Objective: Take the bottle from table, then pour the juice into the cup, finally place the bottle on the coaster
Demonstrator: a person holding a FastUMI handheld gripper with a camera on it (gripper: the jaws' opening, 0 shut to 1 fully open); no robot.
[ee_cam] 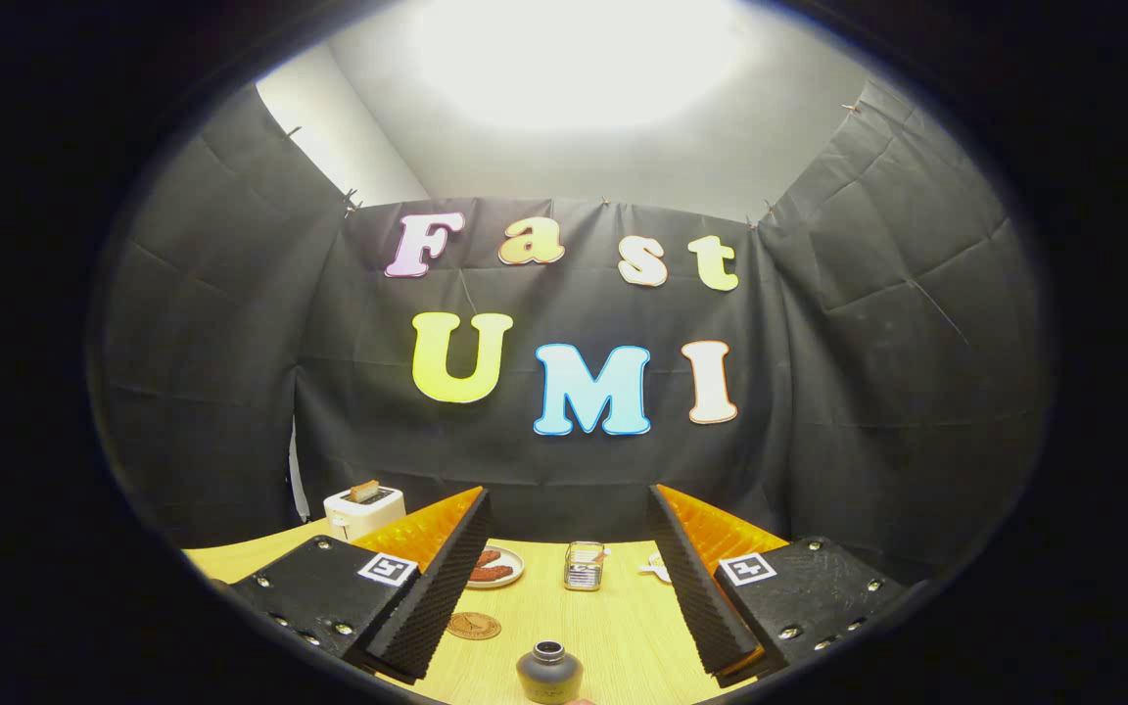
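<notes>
The tongs (564,587) gape wide, holding nothing; the small dark round-shouldered bottle (549,674) stands upright (neck up) between them, low and near.

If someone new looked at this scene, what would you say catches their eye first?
Probably the gripper, its fingers spread wide with nothing between them, framing the wooden table. Low between the fingers stands a dark bottle, its open neck up, with a round coaster just beside the left finger. Beyond the fingers sit a glass cup, a plate of sausages and a white toaster.
</notes>
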